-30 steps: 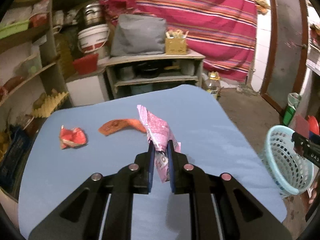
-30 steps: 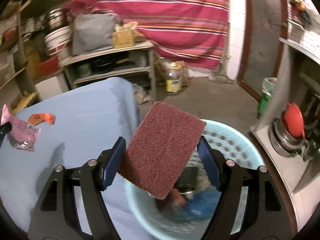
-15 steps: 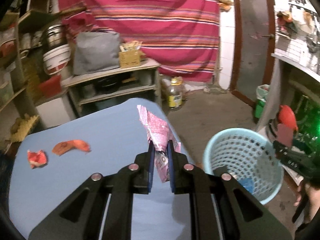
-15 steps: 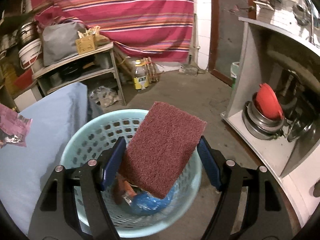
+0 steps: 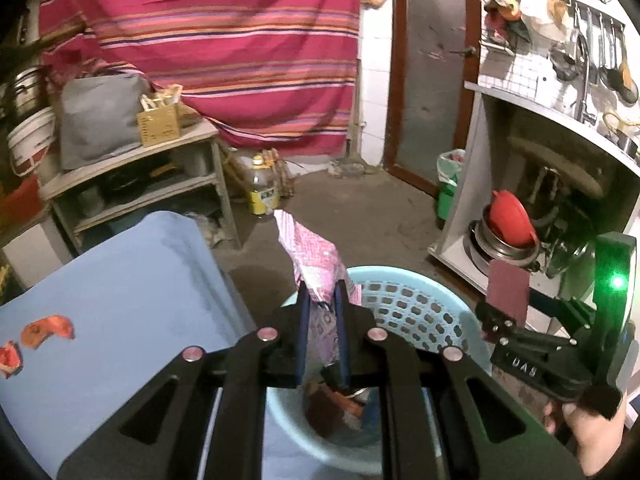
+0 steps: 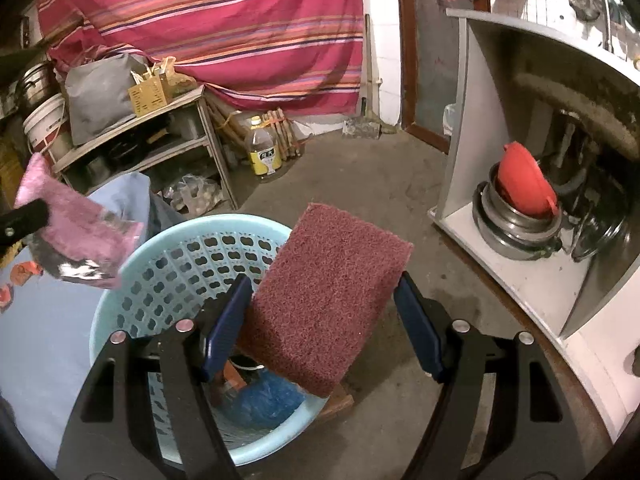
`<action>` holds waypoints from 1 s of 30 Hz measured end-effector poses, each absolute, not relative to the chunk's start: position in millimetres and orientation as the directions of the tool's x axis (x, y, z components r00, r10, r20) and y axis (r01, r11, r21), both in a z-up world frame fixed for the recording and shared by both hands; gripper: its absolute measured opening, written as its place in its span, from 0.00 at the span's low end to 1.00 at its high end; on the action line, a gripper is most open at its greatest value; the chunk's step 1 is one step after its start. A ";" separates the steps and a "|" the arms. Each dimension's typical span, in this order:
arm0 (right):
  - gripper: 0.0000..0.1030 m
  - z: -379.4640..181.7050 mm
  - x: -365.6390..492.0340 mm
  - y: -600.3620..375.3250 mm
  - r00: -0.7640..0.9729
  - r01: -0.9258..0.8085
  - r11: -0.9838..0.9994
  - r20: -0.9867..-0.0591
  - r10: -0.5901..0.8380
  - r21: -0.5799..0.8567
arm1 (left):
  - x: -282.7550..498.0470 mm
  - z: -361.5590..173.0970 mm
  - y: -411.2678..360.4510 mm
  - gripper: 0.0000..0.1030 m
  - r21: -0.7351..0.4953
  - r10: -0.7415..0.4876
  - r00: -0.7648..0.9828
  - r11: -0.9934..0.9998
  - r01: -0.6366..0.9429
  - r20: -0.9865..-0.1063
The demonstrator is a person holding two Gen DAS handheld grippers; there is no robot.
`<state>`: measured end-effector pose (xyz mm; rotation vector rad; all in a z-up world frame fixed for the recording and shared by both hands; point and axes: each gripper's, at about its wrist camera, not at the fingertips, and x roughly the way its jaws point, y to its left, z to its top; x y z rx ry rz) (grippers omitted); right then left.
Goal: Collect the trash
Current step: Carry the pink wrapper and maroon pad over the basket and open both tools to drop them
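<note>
Trash already in the basket (image 6: pixel 168 280) was hard to read: a blue crumpled bag (image 6: pixel 268 398) and something orange showed below the right gripper's jaws, the rest hidden behind the pad and fingers. In the left wrist view the left gripper (image 5: pixel 321 304) itself covered most of the basket's (image 5: pixel 416 304) inside, and the dark scraps under its jaws were too blurred to name.

Left of the left jaws, the blue table (image 5: pixel 120 300) ended in a rounded edge just beside the basket, with two red-orange scraps (image 5: pixel 46 330) lying near its cut-off left side. The left gripper's jaws stood narrow, pinched on a pink wrapper (image 5: pixel 316 256) that rose above them over the basket's near rim. The same wrapper (image 6: pixel 76 236) appeared blurred at the left of the right wrist view, above the basket's left rim.

The right gripper (image 6: pixel 324 320) held a maroon scouring pad (image 6: pixel 332 288) between jaws set fairly wide, tilted, over the basket's right rim. Bare concrete floor (image 6: pixel 360 168) lay open ahead of both jaws.

Beyond stood a grey shelf (image 6: pixel 160 120), a yellow-labelled bottle (image 6: pixel 266 152) and a striped red cloth (image 6: pixel 220 20); right of the jaws, a white cabinet (image 6: pixel 520 264) held steel pots and a red bowl (image 6: pixel 524 184).
</note>
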<state>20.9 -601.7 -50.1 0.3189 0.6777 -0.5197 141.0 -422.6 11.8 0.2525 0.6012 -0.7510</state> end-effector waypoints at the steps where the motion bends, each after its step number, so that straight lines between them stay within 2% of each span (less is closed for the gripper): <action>1: 0.70 -50.6 21.8 -602.4 0.660 0.550 0.827 -0.667 -0.346 0.116 | 143.9 9.2 -427.7 0.13 0.009 -0.559 0.571 0.710 0.705 -0.601; 10: 0.70 -57.6 42.1 -595.9 0.649 0.517 0.850 -0.691 -0.318 0.094 | 163.0 -16.0 -438.6 0.17 -0.003 -0.528 0.535 0.714 0.700 -0.659; 11: 0.70 -57.8 43.5 -595.1 0.648 0.515 0.852 -0.692 -0.317 0.092 | 163.9 -17.7 -437.3 0.26 -0.008 -0.526 0.531 0.716 0.698 -0.664; 12: 0.70 -58.2 44.4 -594.1 0.648 0.513 0.853 -0.693 -0.316 0.091 | 162.6 -17.8 -437.2 0.43 -0.005 -0.523 0.535 0.719 0.695 -0.664; 14: 0.70 -58.0 46.0 -594.8 0.649 0.513 0.853 -0.693 -0.313 0.095 | 158.9 -15.9 -432.2 0.58 0.023 -0.511 0.571 0.732 0.681 -0.642; 18: 0.70 -60.0 48.0 -593.7 0.647 0.510 0.855 -0.697 -0.308 0.096 | 156.9 -13.9 -423.3 0.60 0.018 -0.513 0.570 0.733 0.680 -0.642; 21: 0.70 -60.6 50.8 -589.3 0.647 0.505 0.858 -0.699 -0.305 0.093 | 159.5 -12.0 -411.6 0.72 0.016 -0.501 0.589 0.753 0.658 -0.634; 30: 0.71 -58.8 70.9 -565.6 0.660 0.468 0.880 -0.695 -0.284 0.086 | 177.7 -8.4 -372.2 0.81 0.001 -0.454 0.631 0.812 0.584 -0.629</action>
